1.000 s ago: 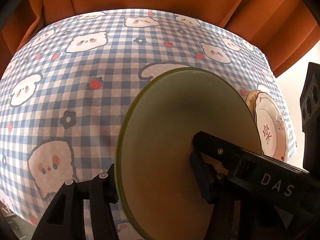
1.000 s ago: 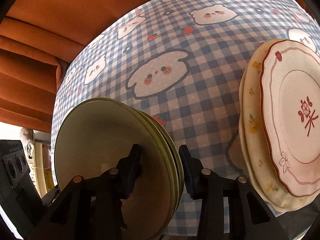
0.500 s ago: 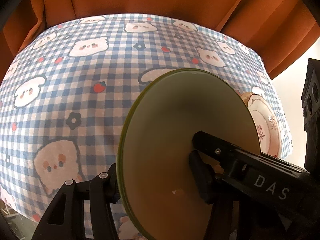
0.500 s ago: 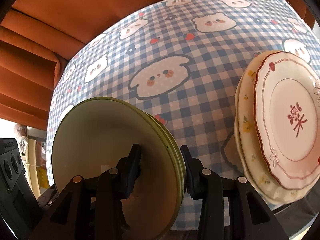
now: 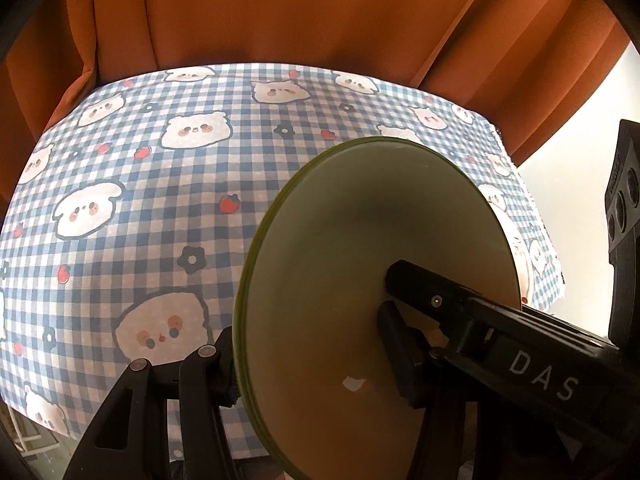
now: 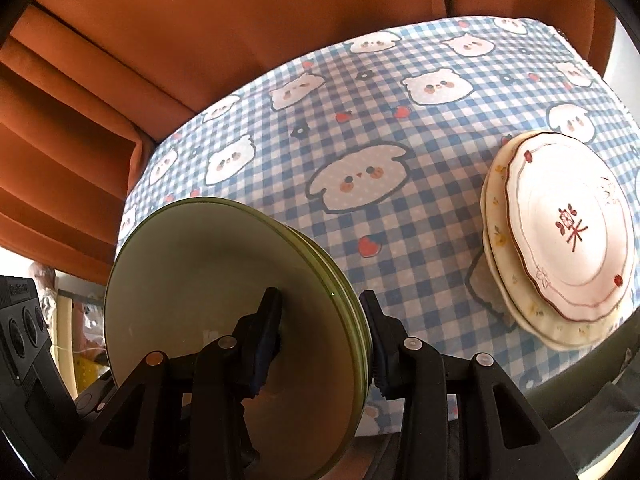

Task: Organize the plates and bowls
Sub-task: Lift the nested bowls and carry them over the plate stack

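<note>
A stack of green plates (image 5: 360, 240) stands on edge, lifted above the checked tablecloth (image 5: 140, 208). My left gripper (image 5: 312, 354) is shut on the stack's lower rim, one finger behind it and one pad on the pale face. In the right wrist view my right gripper (image 6: 320, 320) is also shut on the green plates (image 6: 208, 280), its pads on the two sides of the rim. A white plate with a red rim (image 6: 568, 224) lies on a cream flowered plate (image 6: 496, 240) at the right of the table.
Orange curtains (image 5: 320, 20) hang right behind the table's far edge. A black bar lettered DAS (image 5: 520, 344) crosses the plate's face from the lower right. The tablecloth (image 6: 360, 128) between the lifted stack and the flowered plates is bare.
Both grippers have risen with the green stack, and the table looks farther away. In the left wrist view the flowered plates have slipped behind the green stack.
</note>
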Available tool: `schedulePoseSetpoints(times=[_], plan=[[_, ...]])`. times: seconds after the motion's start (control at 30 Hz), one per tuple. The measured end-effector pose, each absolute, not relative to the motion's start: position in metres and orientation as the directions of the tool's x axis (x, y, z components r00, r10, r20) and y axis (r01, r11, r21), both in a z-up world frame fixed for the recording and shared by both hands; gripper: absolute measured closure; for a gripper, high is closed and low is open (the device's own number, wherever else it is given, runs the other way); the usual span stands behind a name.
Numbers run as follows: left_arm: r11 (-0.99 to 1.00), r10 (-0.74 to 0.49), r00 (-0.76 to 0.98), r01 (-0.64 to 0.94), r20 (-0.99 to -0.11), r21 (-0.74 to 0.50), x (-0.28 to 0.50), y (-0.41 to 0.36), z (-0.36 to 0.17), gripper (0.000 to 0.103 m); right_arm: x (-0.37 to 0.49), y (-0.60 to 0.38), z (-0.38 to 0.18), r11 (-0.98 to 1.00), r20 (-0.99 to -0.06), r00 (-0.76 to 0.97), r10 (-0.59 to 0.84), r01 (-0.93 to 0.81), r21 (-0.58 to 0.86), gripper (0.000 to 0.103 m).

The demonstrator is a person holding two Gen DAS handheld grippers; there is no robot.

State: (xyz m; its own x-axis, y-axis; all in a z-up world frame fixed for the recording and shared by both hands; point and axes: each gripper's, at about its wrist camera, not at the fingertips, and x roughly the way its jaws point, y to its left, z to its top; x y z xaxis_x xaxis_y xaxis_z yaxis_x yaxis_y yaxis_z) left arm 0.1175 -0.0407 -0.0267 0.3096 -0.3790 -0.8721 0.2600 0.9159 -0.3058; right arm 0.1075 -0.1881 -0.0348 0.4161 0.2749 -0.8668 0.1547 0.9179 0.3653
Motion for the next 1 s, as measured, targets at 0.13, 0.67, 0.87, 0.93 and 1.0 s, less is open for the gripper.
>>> schedulePoseSetpoints(times=[0.13, 0.67, 0.87, 0.93, 1.0], plan=[[0.914, -0.385, 0.324, 0.266, -0.864, -0.307, 0.114, -0.041, -0.024, 0.046, 0.1, -0.186, -0.029, 0.919, -0.862, 0.431, 0.268, 0.153, 0.363, 0.06], [0.936, -0.344, 0.389, 0.218, -0.855, -0.278, 0.106, -0.095, -0.015, 0.046, 0.098, -0.234, -0.024, 0.92, -0.832, 0.458, 0.313, 0.072, 0.385, 0.06], [0.938, -0.342, 0.396, 0.205, -0.852, -0.281, 0.105, -0.129, -0.012, 0.046, 0.101, -0.268, -0.021, 0.924, -0.836, 0.447, 0.318, 0.054, 0.38, 0.06], [0.938, -0.343, 0.399, 0.202, -0.851, -0.283, 0.104, -0.138, -0.011, 0.046, 0.101, -0.279, -0.019, 0.925, -0.836, 0.448, 0.317, 0.049, 0.377, 0.06], [0.938, -0.342, 0.401, 0.199, -0.85, -0.284, 0.104, -0.149, -0.012, 0.047, 0.102, -0.292, -0.019, 0.926, -0.837, 0.446, 0.317, 0.045, 0.374, 0.06]])
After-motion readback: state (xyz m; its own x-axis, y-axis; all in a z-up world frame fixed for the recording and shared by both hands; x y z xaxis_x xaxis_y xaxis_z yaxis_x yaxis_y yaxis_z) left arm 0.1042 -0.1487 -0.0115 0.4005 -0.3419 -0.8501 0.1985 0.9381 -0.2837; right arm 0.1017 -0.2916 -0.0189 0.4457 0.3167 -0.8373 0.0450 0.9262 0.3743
